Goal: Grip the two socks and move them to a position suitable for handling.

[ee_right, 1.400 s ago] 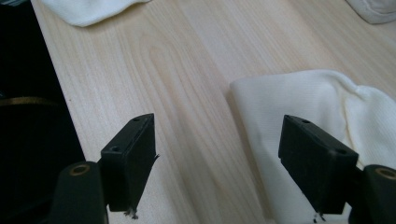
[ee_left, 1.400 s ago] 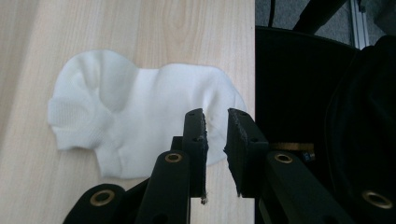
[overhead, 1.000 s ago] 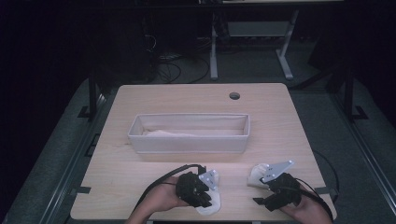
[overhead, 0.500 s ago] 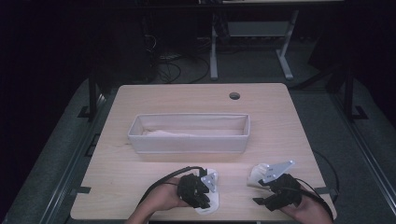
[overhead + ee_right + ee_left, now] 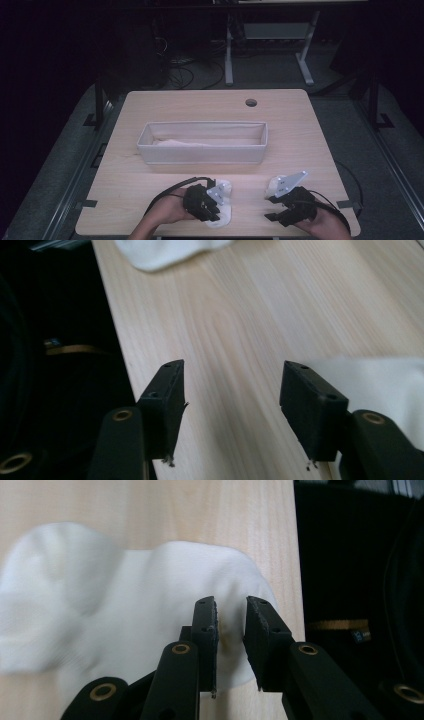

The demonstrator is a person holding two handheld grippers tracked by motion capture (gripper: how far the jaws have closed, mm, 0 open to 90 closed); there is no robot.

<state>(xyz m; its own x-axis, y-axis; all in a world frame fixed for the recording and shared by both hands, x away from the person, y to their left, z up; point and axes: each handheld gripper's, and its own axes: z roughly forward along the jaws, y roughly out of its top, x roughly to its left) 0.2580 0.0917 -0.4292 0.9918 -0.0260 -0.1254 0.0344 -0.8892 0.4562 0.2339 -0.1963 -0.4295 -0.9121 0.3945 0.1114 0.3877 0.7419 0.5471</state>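
A white sock (image 5: 100, 595) lies at the table's near edge under my left gripper (image 5: 231, 602). Its jaws stand a narrow gap apart and have just been opening a little; the sock shows through the gap with no pad pressing on it. In the high view this gripper (image 5: 216, 202) sits over that sock (image 5: 224, 190). My right gripper (image 5: 232, 367) is open and its jaws have just been closing, with bare wood between them. A second white sock (image 5: 385, 385) lies beside its right jaw. From above, that gripper (image 5: 285, 197) rests by the second sock (image 5: 272, 186).
A long white fabric bin (image 5: 202, 152) stands across the table's middle with something pale inside. A round cable hole (image 5: 251, 102) is at the back. The table's near edge (image 5: 112, 330) drops off close behind both grippers.
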